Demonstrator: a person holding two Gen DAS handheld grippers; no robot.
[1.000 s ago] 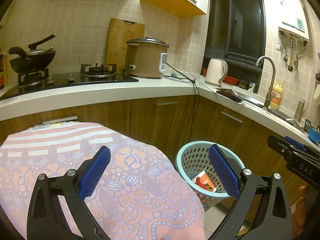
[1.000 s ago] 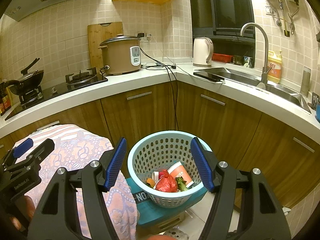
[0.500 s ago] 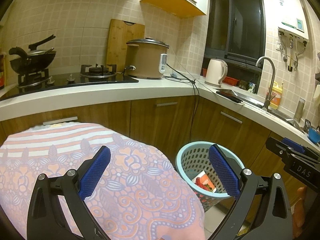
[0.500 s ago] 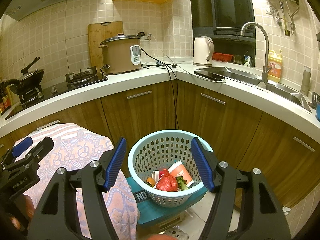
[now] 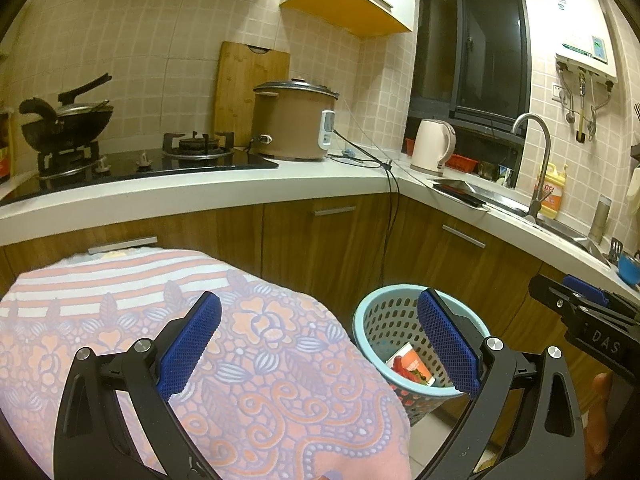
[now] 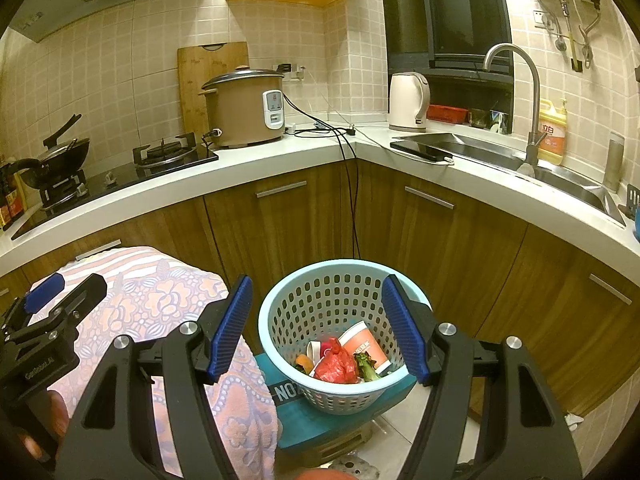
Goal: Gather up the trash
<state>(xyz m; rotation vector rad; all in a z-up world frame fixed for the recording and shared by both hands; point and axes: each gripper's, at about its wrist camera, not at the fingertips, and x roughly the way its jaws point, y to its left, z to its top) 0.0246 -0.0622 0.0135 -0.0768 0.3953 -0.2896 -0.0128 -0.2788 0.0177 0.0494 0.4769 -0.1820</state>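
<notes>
Hovering with jaws apart and empty, right gripper (image 6: 316,330) over light-blue basket (image 6: 280,312) of trash (image 6: 336,366), left gripper (image 5: 318,346) above patterned cloth (image 5: 280,380)

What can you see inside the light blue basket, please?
Inside the basket lie a red plastic bag, an orange paper cup, green vegetable scraps and an orange peel. Anything beneath them is hidden.
</notes>
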